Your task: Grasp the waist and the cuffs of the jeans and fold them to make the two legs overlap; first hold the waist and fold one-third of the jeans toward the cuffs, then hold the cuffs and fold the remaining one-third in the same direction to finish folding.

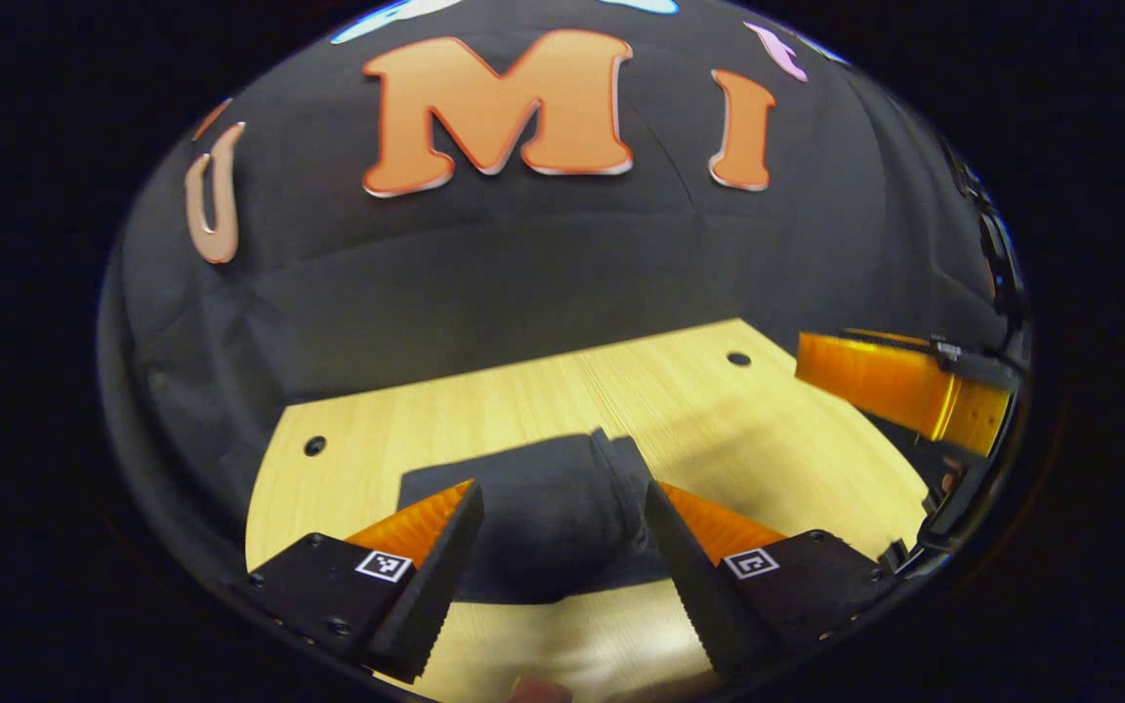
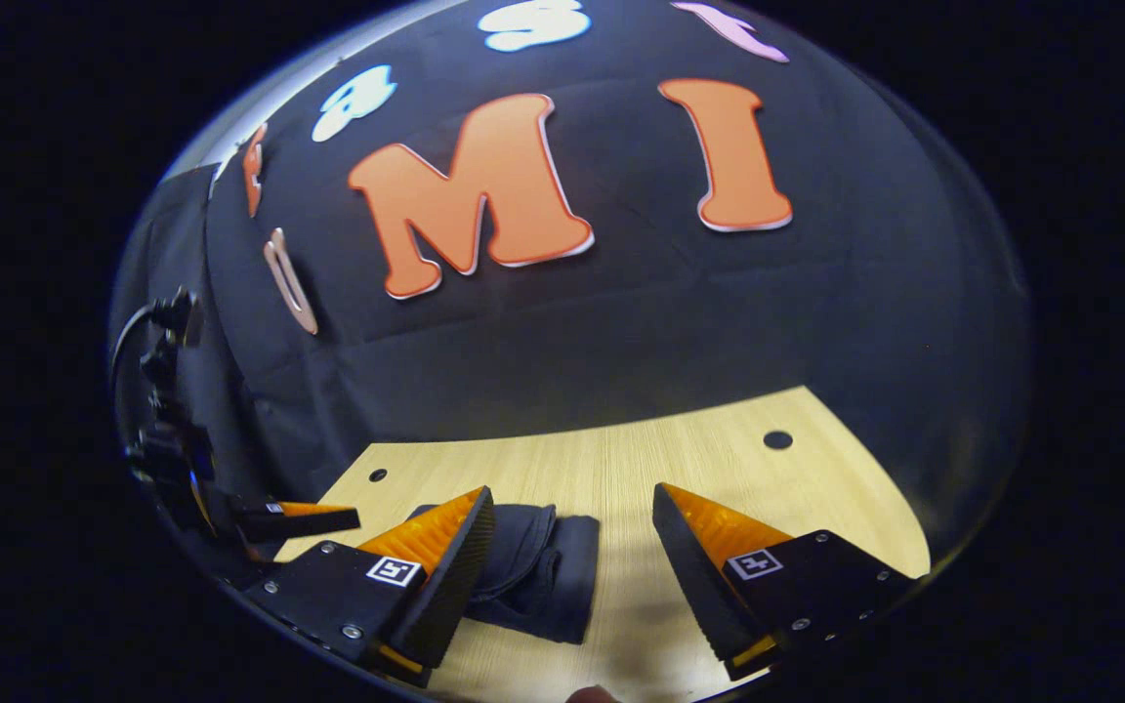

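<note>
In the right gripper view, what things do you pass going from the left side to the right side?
Other hand-held gripper → folded jeans → bare wooden table → dark round hole in the table.

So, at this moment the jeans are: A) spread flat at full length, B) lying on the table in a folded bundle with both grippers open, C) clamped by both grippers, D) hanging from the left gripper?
B: the jeans lie as a compact folded bundle on the table, with the left gripper and right gripper open, gripping nothing.
</note>
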The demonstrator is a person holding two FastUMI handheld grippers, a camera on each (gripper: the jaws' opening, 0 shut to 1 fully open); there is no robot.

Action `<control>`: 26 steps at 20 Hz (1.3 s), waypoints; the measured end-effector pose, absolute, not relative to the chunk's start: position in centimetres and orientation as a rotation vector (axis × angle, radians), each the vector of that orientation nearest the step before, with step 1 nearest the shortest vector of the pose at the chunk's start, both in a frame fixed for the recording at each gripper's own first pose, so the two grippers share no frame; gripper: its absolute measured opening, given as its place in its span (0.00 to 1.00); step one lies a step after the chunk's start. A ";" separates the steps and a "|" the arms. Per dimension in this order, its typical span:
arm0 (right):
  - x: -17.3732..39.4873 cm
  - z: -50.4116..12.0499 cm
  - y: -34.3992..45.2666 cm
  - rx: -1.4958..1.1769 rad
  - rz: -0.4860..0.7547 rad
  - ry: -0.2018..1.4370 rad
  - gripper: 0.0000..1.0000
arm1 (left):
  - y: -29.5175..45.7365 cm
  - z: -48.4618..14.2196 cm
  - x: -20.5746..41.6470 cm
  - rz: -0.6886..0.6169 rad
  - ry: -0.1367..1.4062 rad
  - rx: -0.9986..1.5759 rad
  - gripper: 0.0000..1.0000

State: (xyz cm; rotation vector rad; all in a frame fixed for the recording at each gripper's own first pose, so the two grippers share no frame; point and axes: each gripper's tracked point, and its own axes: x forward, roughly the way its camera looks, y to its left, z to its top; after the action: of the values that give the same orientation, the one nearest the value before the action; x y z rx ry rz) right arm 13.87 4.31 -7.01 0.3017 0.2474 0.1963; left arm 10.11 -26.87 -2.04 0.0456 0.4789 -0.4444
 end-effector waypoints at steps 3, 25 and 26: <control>12.9 -4.8 5.2 0.244 0.200 0.163 0.98 | -24.3 1.4 10.0 -0.363 0.358 -0.026 1.00; -2.3 5.8 13.1 0.033 0.118 -0.258 0.98 | -10.1 10.6 -2.5 -0.324 -0.127 -0.102 1.00; -2.7 5.4 13.3 0.026 0.124 -0.265 0.98 | -9.7 10.5 -3.0 -0.314 -0.133 -0.096 0.99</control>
State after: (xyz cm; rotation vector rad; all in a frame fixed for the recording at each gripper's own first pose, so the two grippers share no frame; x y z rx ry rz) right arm -2.67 13.26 5.41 0.0255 -0.2649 0.1239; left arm -3.02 -9.74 10.51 -0.0963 -0.1330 -0.3140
